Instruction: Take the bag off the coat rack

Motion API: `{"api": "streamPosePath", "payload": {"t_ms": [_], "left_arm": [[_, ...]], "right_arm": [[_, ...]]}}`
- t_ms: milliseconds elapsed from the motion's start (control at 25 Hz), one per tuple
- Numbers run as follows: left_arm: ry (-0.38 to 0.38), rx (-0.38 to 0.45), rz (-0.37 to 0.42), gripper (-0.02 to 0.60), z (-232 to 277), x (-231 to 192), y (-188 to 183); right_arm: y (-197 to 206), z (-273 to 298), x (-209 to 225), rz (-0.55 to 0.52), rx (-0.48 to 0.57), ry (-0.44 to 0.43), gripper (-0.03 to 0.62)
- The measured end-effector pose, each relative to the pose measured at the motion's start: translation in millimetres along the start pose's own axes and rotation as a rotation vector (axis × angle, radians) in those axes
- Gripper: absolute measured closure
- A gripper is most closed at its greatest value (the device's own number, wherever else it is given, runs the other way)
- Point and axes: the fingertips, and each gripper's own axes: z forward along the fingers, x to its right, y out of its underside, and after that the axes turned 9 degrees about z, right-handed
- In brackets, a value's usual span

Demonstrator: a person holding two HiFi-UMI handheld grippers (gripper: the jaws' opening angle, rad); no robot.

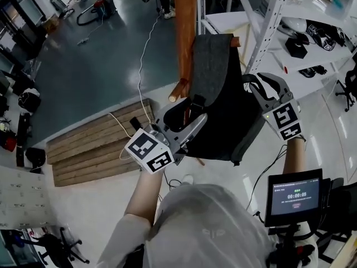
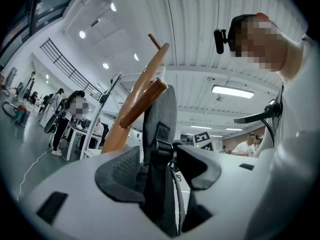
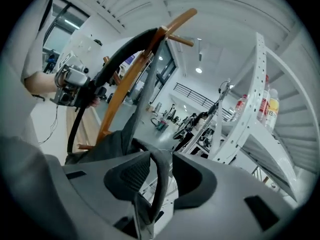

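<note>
Bag (image 1: 215, 77) between left gripper (image 1: 192, 116), right gripper (image 1: 260, 85)

grey-blue glossy floor (image 1: 95, 66) filled upper left of head view, paler floor lower down. wooden slat platform (image 1: 89, 149) lay left of centre, white cable (image 1: 140, 66) trailing above it. white perforated shelving (image 1: 268, 21) stood upper right. small lit screen (image 1: 294, 197) lower right. left gripper view: white ribbed ceiling (image 2: 200, 29), strip light (image 2: 232, 91) on.
</note>
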Motion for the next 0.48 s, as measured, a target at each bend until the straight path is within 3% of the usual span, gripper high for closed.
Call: {"api": "streamPosePath", "payload": {"t_ms": [160, 320, 480], "left_arm": [[0.024, -0.032, 0.02, 0.364, 6, 3, 5], [0.031, -0.03, 0.021, 0.365, 10, 5, 6], [0.042, -0.026, 0.012, 0.368, 9, 9, 8]], "right_arm": [[7, 13, -8, -0.095, -0.083, -0.069, 0.476], [9, 25, -11, -0.155, -0.118, -0.085, 0.477], [10, 33, -9, -0.175, -0.127, -0.029, 0.479]]}}
